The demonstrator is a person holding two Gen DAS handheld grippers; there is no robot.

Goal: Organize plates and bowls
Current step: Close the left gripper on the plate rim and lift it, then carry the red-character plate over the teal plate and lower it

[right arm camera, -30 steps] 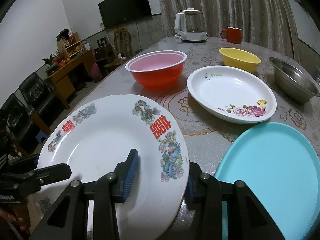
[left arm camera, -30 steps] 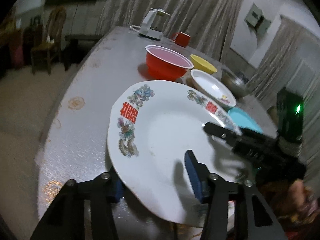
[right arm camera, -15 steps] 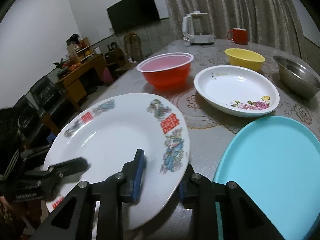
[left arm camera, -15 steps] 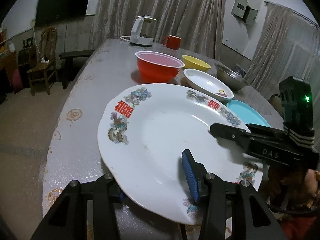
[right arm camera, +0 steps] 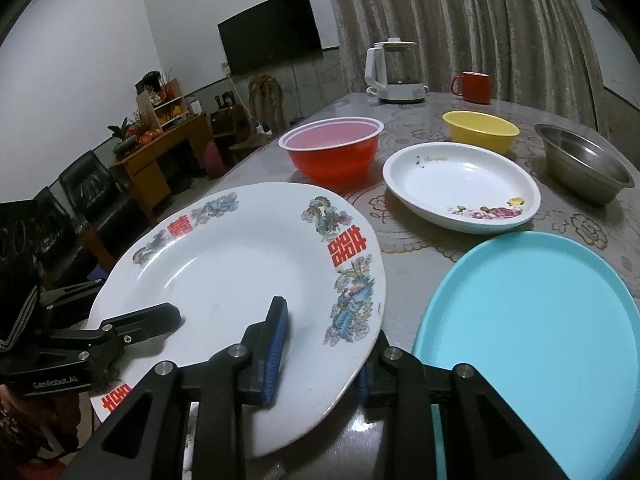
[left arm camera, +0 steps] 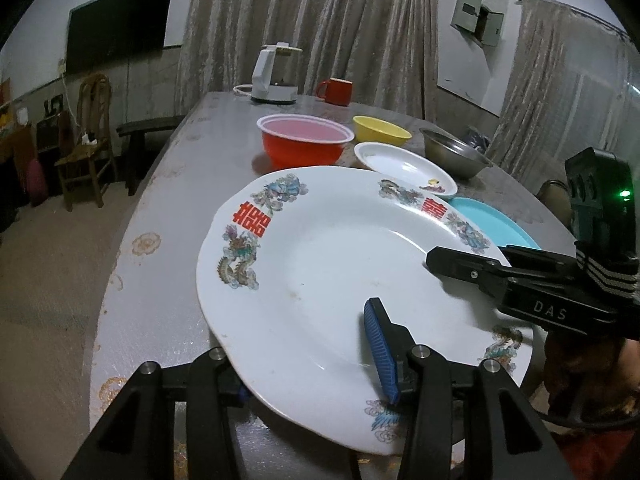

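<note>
- Big white plate (left arm camera: pixel 340 280) with scalloped rim, red double-happiness characters and dragon/phoenix prints, is sitting tilted above the table (left arm camera: pixel 160 208), near edge raised.
- Left gripper (left arm camera: pixel 308 372) is straddling the plate's rim: blue pad on top, other finger underneath. Can't tell if the pads are pressing.
- Right gripper (right arm camera: pixel 320 356) is clamping the opposite rim, blue pad on the face, other finger below; its jaws have just been closing, plate between them.
- Teal plate (right arm camera: pixel 532 328) is lying flat just beside the big plate on the right; flower-print dish (right arm camera: pixel 460 186), red bowl (right arm camera: pixel 332 152), yellow bowl (right arm camera: pixel 480 130) and steel bowl (right arm camera: pixel 584 164) are sitting further back.
- Versus a second ago: plate is showing less tilt in the left view and is now lifted off the table in the right view; right gripper's top pad is sitting closer to the rim.
</note>
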